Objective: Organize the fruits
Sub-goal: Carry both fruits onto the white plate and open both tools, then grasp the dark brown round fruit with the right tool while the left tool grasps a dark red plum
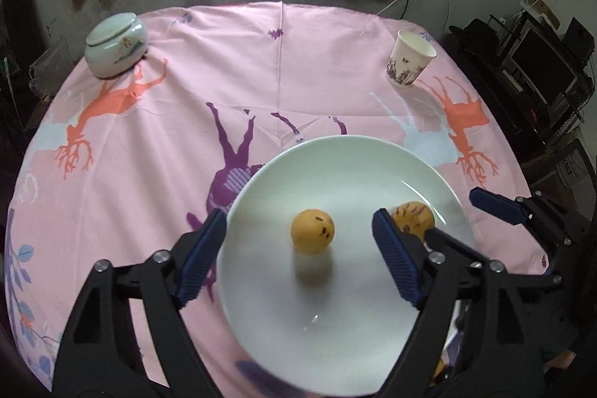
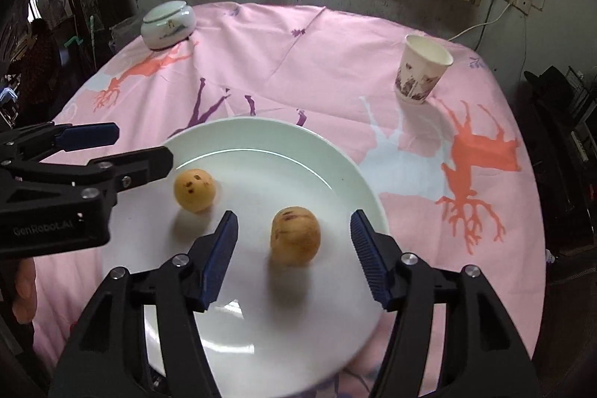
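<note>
At the far left of the round table, on the pink deer-print tablecloth (image 1: 224,69), sits a pale ceramic lidded jar (image 1: 115,45). Nearer, the left gripper (image 1: 298,248) hangs over a white plate (image 1: 335,342) with its blue-padded jaws spread wide; a round orange fruit (image 1: 312,231) with dark specks lies on the plate between them, touched by neither pad. Just to its right on the same plate lies a second speckled fruit (image 2: 295,236), more oval and browner. The right gripper (image 2: 294,256) stands over it with jaws apart, the fruit between the pads with a clear gap on both sides. The two fruits lie near each other but do not touch. At the far right, a printed paper cup (image 2: 423,73) stands upright on the cloth, well apart from the plate.
</note>
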A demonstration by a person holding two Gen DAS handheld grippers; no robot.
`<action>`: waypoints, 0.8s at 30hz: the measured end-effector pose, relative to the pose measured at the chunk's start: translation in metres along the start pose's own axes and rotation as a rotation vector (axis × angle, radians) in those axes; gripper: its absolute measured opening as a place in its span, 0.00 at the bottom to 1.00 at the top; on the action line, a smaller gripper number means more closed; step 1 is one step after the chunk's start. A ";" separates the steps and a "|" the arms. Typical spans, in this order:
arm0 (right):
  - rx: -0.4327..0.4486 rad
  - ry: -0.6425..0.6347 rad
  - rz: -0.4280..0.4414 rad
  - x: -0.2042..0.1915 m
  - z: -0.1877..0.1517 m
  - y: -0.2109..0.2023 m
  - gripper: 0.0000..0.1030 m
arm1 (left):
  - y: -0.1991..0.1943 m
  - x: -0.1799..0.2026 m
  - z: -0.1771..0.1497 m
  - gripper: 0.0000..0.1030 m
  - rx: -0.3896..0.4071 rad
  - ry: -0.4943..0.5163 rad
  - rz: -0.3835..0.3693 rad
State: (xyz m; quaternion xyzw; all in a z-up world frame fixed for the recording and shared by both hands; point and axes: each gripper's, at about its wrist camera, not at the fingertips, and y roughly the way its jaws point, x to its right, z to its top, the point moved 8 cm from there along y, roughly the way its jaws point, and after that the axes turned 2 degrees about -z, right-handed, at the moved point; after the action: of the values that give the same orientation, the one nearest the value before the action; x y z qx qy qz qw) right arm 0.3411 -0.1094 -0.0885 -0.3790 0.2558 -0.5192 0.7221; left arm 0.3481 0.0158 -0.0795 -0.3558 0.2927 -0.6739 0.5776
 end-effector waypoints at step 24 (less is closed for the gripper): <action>0.021 0.170 -0.053 -0.045 -0.277 -0.138 0.99 | -0.112 -0.004 -0.278 0.98 0.048 0.074 0.085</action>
State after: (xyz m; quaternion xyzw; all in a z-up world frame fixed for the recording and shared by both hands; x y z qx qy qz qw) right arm 0.0379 -0.1692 -0.1384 -0.3325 0.3006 -0.5712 0.6876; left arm 0.0575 0.0335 -0.1499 -0.3038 0.3125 -0.6683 0.6028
